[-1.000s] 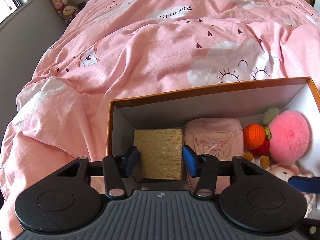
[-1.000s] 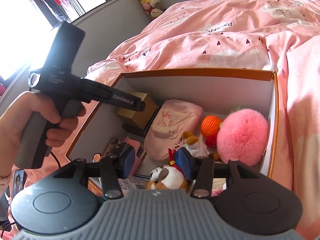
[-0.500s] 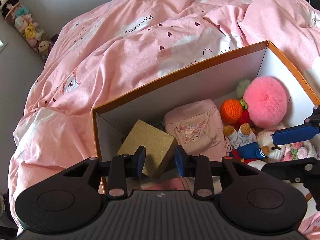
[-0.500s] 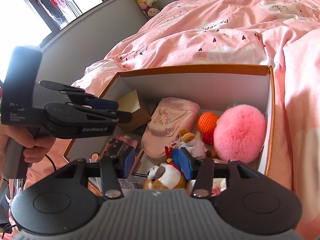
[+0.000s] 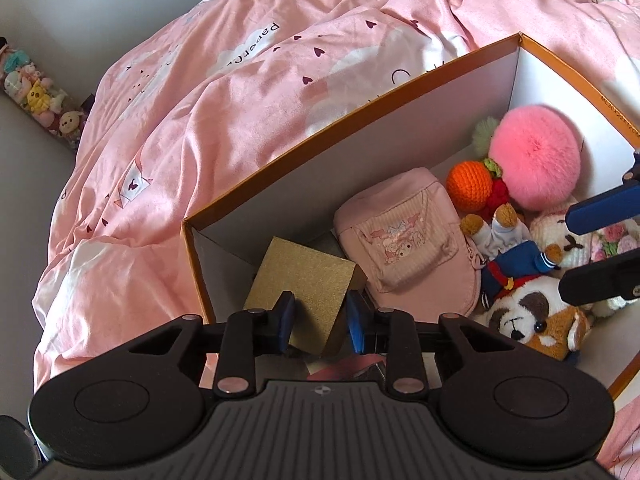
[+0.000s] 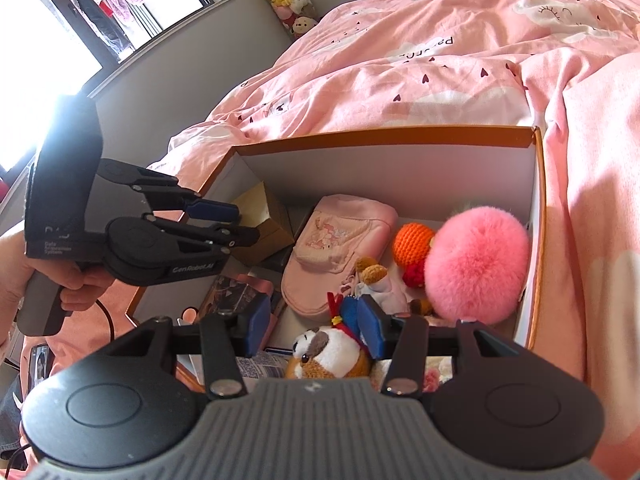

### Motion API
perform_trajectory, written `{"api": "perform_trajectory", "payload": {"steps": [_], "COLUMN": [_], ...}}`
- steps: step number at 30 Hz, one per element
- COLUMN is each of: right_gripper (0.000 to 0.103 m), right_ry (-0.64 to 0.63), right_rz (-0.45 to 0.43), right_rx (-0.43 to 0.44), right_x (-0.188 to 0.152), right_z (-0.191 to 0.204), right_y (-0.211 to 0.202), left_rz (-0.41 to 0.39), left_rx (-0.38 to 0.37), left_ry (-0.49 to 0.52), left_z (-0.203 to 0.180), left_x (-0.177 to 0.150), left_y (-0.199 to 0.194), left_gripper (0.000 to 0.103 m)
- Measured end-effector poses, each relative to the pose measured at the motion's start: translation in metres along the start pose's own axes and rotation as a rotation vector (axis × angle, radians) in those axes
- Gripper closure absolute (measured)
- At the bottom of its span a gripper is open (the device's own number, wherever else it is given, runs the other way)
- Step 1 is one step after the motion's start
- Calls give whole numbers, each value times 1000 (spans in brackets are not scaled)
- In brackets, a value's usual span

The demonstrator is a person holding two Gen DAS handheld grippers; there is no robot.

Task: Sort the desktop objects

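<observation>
Two tools work over an orange-edged box (image 5: 280, 184) that sits on a bed with a pink duvet (image 5: 240, 80). The left tool (image 5: 320, 322) reaches into the box's corner at about 7 o'clock in its own view, jaws closing around a tilted gold cube (image 5: 304, 280) whose lower corner lies between the blue pads; whether they press it I cannot tell. The right tool (image 6: 310, 326) hangs open above a brown-and-white plush dog (image 6: 328, 352), gripping nothing. A pink pouch (image 6: 336, 240) lies mid-box, with an orange crochet ball (image 6: 412, 240) and a pink pompom (image 6: 476, 264) toward 3 o'clock.
</observation>
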State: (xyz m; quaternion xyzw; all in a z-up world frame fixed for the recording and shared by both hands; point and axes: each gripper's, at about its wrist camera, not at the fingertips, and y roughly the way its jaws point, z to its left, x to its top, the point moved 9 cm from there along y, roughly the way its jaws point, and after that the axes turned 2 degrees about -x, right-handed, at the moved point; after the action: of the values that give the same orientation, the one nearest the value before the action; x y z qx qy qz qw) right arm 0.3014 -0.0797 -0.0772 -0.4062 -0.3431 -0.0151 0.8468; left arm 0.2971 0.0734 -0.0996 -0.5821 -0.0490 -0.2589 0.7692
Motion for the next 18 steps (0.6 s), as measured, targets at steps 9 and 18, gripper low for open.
{"api": "perform_trajectory", "payload": {"steps": [9, 18], "right_gripper": [51, 51], "right_ry": [3, 15], "right_rz": [-3, 5], "right_rx": [0, 1], "right_x": [0, -1], "right_z": [-1, -3], "right_y": [-1, 2], "left_rz": [-33, 7], "left_rx": [46, 41], "left_ry": [170, 341], "left_z": [-10, -15], "left_x": [-1, -21], "left_y": [3, 1], "left_gripper": [69, 69]}}
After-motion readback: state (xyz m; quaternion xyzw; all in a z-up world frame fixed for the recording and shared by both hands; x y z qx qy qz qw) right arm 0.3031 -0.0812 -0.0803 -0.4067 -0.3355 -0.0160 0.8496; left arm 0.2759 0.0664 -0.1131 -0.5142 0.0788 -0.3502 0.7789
